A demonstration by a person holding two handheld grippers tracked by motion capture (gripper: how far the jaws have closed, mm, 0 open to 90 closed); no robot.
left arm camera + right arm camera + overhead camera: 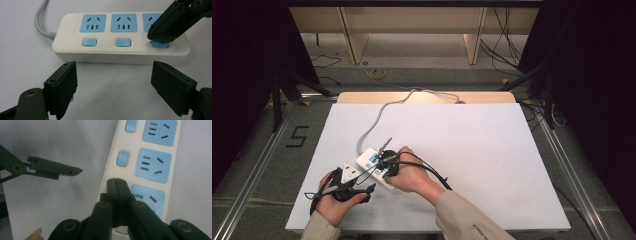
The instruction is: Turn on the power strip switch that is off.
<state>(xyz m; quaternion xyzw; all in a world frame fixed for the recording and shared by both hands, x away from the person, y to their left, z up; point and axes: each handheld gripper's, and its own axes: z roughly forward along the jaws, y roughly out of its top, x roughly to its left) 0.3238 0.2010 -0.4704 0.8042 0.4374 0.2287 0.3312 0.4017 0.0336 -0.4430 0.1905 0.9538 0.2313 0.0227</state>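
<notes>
A white power strip [373, 162] [120, 47] [111, 162] with three blue sockets and three blue switches lies on the white table [472, 150]. Its grey cable [377, 117] runs to the far edge. My left gripper [366, 181] [117, 87] is open just in front of the strip's long side, with nothing between its jaws. My right gripper [386, 167] [116, 182] is shut, and its tips rest on the third blue switch [160, 45] at the strip's end. Small red lights glow beside the other two switches [89, 41].
The strip and both hands are at the table's near left. Wooden shelving legs [354, 40] and loose cables [507, 45] lie beyond the far edge. A black "5" mark [298, 136] is on the floor at the left, beside metal rails [257, 165].
</notes>
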